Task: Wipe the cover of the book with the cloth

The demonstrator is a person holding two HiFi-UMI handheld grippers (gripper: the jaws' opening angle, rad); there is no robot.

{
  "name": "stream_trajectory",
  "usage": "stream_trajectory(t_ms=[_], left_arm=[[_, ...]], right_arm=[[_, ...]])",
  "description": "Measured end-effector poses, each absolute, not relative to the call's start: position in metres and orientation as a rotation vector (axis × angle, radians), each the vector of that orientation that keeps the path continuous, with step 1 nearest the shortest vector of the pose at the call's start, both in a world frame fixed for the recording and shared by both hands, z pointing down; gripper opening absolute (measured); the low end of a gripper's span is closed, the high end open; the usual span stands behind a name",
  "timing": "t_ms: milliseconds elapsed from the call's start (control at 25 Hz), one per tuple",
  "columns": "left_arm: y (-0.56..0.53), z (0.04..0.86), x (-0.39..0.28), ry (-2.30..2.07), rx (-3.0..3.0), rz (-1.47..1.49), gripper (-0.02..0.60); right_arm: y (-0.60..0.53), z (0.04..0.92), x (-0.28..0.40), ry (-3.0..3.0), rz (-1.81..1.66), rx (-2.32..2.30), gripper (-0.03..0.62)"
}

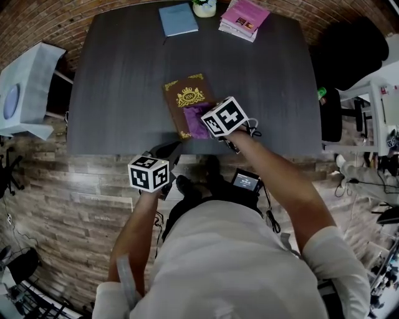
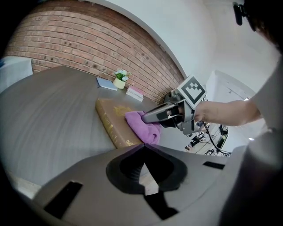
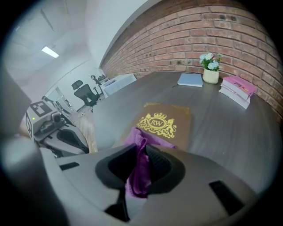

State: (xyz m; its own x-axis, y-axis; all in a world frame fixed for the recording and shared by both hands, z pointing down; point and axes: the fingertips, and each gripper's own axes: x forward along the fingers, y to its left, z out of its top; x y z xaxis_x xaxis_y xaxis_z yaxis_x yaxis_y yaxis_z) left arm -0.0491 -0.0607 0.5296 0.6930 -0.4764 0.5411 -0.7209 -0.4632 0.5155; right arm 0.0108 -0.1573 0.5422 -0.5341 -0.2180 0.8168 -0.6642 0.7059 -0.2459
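A brown book [image 1: 184,98] with a gold crest lies on the dark table [image 1: 124,75], near its front edge. A purple cloth [image 1: 197,122] rests on the near end of the cover. My right gripper [image 1: 206,126] is shut on that cloth and points steeply down at the book. In the right gripper view the cloth [image 3: 140,165] hangs bunched between the jaws, with the book [image 3: 172,126] just beyond. My left gripper [image 1: 175,149] hovers at the table's front edge, left of the book, shut and empty. In its own view the book [image 2: 110,119] and the cloth [image 2: 144,127] lie ahead of it.
At the table's far edge are a blue notebook [image 1: 178,19], a small flower pot [image 1: 204,7] and a stack of pink books [image 1: 244,19]. A white side table [image 1: 28,87] stands at the left. An office chair [image 1: 349,50] and white furniture stand at the right.
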Motion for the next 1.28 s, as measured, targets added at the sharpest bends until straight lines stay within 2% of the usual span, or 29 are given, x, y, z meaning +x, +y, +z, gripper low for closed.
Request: stream_trajectory(t_ms=[1280], left_arm=[[-0.079,0.518,-0.002,-0.825,2.2,0.422,0.008]], right_arm=[[-0.183,0.53,0.122,-2.015,0.615,0.891,0.077]])
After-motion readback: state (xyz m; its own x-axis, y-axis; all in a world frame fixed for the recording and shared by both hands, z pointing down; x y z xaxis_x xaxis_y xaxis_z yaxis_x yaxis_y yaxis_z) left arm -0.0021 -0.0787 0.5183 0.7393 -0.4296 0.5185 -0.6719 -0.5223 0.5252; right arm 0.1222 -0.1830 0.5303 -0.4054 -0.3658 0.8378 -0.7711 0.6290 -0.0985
